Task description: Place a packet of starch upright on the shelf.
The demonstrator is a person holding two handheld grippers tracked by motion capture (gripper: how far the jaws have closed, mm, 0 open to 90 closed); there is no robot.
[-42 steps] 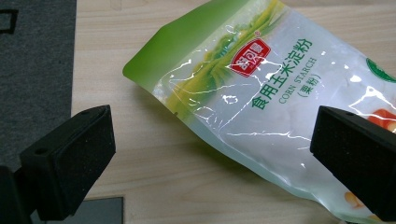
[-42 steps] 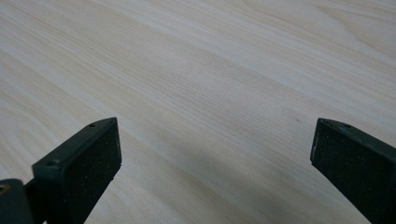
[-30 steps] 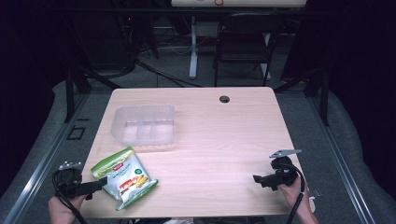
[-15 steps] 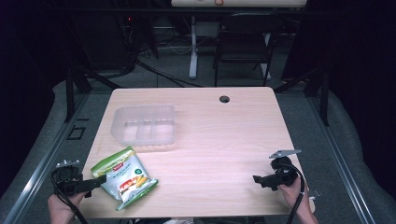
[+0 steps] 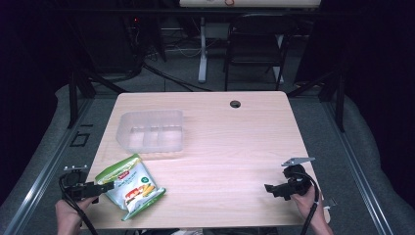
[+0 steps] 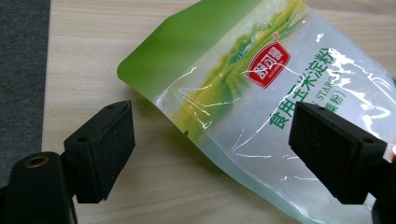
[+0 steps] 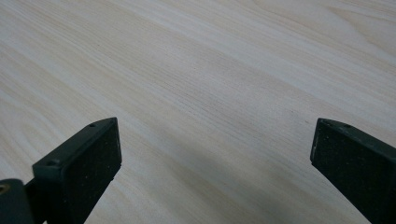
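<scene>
Closing my left gripper [image 6: 212, 154] around the green pouch [image 5: 131, 185] at the table's [image 5: 235, 147] near left; pads not touching yet. It looks light, floppy, slick, so I'd pinch the flat sealed edge. My right gripper [image 7: 212, 172] is open over bare wood.

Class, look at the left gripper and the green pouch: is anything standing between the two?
Nothing visible does. The left gripper has just been closing, and the corner of the green pouch already lies between its open jaws, with bare table around it.

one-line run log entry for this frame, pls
left gripper: open, jaws just closing around starch pouch edge, no pinch yet | right gripper: open, over bare table | clear bin: untouched
</scene>
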